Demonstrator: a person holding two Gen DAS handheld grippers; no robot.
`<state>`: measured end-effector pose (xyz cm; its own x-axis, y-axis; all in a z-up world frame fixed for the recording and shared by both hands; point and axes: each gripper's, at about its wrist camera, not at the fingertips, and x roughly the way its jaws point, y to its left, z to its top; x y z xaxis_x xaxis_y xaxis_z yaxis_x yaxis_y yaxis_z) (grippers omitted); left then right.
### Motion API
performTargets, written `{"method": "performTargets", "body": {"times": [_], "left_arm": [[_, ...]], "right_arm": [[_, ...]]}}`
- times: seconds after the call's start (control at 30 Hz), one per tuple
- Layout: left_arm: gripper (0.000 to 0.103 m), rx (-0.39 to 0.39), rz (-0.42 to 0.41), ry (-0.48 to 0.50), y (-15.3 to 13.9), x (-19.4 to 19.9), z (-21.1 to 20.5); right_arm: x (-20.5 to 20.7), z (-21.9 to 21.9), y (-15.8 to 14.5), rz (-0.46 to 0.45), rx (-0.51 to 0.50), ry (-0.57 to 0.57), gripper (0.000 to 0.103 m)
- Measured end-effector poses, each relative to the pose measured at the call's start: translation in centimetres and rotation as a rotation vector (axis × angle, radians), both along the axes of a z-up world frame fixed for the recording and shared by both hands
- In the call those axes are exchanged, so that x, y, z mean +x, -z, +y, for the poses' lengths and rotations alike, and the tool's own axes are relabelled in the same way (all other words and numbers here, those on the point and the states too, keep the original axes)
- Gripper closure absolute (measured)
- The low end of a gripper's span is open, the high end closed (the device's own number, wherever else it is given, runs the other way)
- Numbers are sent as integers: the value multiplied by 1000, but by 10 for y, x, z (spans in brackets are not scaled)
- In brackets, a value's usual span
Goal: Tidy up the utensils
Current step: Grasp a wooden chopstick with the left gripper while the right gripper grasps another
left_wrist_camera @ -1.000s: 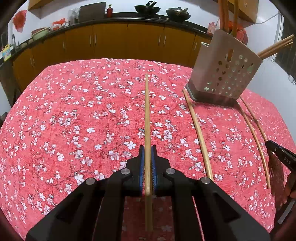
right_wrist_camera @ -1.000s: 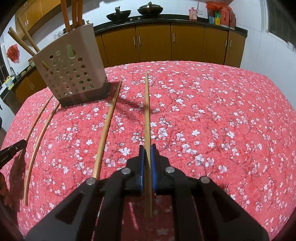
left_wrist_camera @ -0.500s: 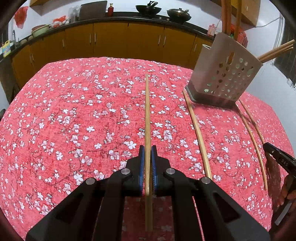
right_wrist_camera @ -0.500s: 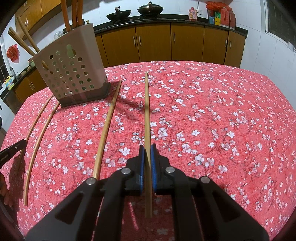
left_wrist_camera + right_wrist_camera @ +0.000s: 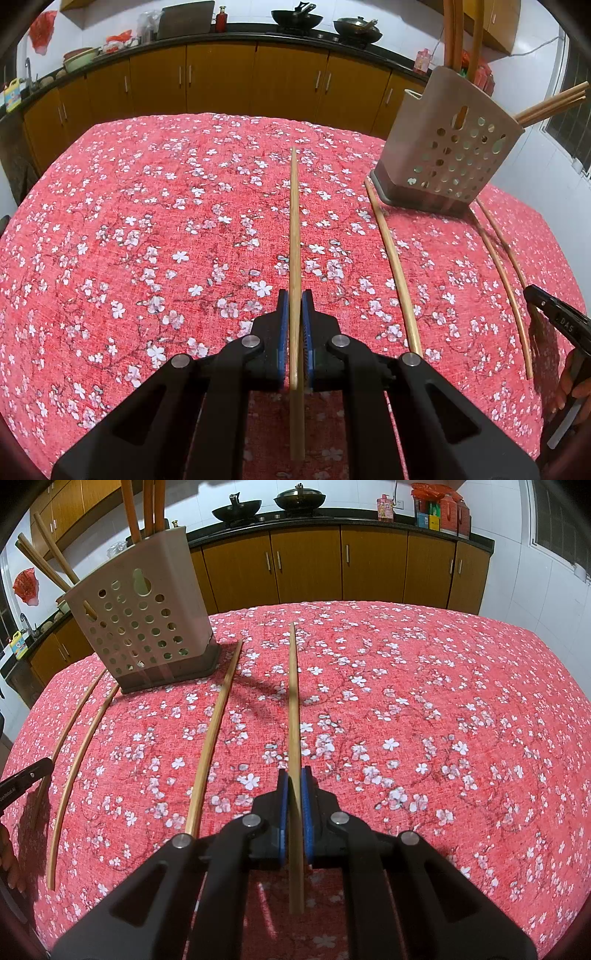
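My left gripper (image 5: 294,299) is shut on a long wooden chopstick (image 5: 294,229) that points forward over the red flowered tablecloth. My right gripper (image 5: 294,775) is shut on another wooden chopstick (image 5: 293,701) in the same way. A beige perforated utensil holder (image 5: 448,147) stands at the right in the left wrist view and at the left in the right wrist view (image 5: 142,620); several chopsticks stand in it. Three loose chopsticks lie on the cloth beside it: one near the held stick (image 5: 212,738) and two thinner ones further out (image 5: 75,749).
The table (image 5: 147,240) is covered by the red cloth and falls away at its edges. Brown kitchen cabinets (image 5: 221,81) with woks on the counter run along the back wall. The other gripper's tip shows at the right edge of the left wrist view (image 5: 554,317).
The left gripper has lifted and drawn back a little with its chopstick, so the holder looks slightly further off. The right gripper has hardly moved.
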<state>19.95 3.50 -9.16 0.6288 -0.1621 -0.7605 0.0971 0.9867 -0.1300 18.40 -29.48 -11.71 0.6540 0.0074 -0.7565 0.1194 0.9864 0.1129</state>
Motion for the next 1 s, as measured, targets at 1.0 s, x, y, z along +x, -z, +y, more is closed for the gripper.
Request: {"method": "performTargets", "body": {"times": [1.0], "left_arm": [[95, 87, -1, 2, 1, -5, -16]], "right_arm": [[-10, -1, -4, -8, -5, 5, 95]]}}
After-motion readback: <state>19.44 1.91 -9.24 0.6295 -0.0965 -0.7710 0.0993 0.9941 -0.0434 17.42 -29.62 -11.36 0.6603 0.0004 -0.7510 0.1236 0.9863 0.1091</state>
